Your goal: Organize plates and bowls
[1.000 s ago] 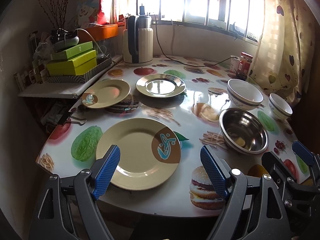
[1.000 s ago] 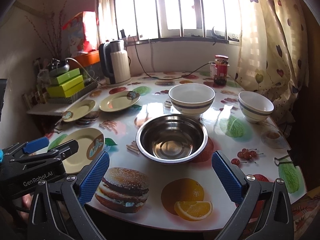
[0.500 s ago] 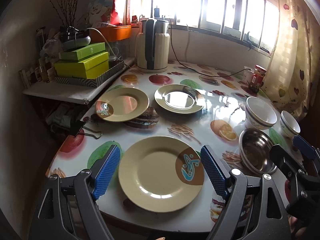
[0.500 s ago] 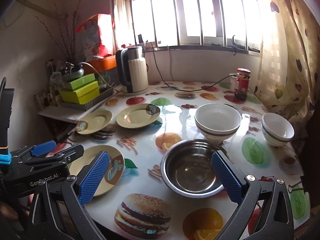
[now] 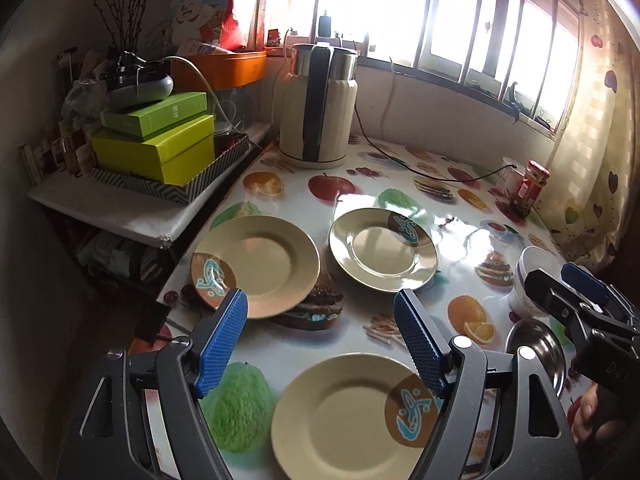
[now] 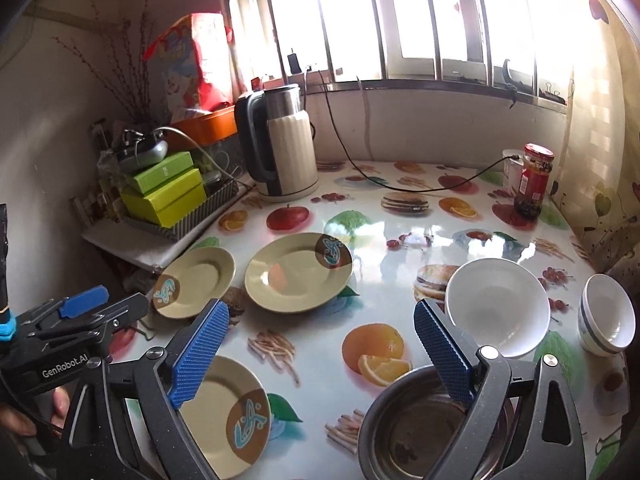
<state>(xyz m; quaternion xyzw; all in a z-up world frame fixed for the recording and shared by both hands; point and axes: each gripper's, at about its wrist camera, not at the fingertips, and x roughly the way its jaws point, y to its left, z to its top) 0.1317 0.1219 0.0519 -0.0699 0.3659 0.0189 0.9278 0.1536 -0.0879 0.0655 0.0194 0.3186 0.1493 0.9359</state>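
Risk: glossy table [image 5: 472, 240] lets plates skid. Left gripper [image 5: 320, 344], jaws wide and empty, hangs above the near plate [image 5: 344, 412]; right gripper [image 6: 320, 356], equally wide, hangs over the steel bowl [image 6: 424, 432]. Shallow rim contact may slip.

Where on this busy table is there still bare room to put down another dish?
The widest free patch lies mid-table, between the far plate, the white bowl and the jar. A smaller strip runs between the near plate and the steel bowl. The left edge is crowded, with the left plate close beside the far one, near the kettle.
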